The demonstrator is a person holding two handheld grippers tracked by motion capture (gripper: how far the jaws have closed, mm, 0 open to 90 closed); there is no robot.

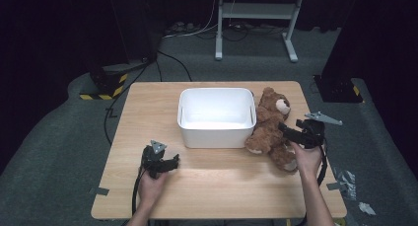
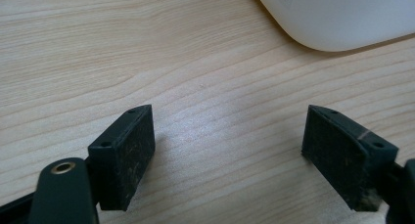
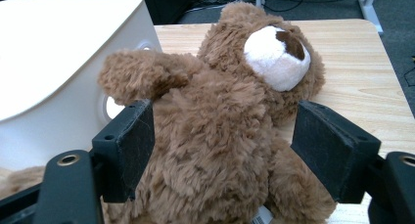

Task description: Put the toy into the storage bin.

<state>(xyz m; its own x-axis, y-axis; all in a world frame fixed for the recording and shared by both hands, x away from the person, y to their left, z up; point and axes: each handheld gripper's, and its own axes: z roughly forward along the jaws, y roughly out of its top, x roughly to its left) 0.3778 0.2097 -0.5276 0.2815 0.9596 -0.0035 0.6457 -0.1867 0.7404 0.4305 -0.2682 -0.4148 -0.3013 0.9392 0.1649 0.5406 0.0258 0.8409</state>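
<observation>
Dark room, grey carpet, cables and a white stand's legs (image 1: pixel 256 26) at the far side; pale wooden counter (image 1: pixel 207 186) in the middle. White plastic tub (image 1: pixel 217 116) upright near the counter's centre, toward the far edge. Brown teddy bear (image 1: pixel 270 127) on its back on the counter just right of the tub, touching the tub's right wall, head toward the far edge, white muzzle with a dark nose turned up and to the right. Right gripper (image 1: pixel 291 132) held at the bear's near right side, wide open, one jaw on either side of the bear's torso. Seen from the right gripper view: bear (image 3: pixel 220 136) between the two black jaws, left jaw against the fur below the raised arm, right jaw just beside the bear's other flank under the head, fur not visibly squeezed; tub wall (image 3: pixel 58 62) directly left of the bear. Left gripper (image 1: pixel 167 163) low over bare wood near the counter's front left, well apart from the bear, in front of the tub's near left corner. Also wide open in the left gripper view, nothing but wood grain between the jaws, the tub's rounded corner (image 2: pixel 342 18) ahead at upper right.
</observation>
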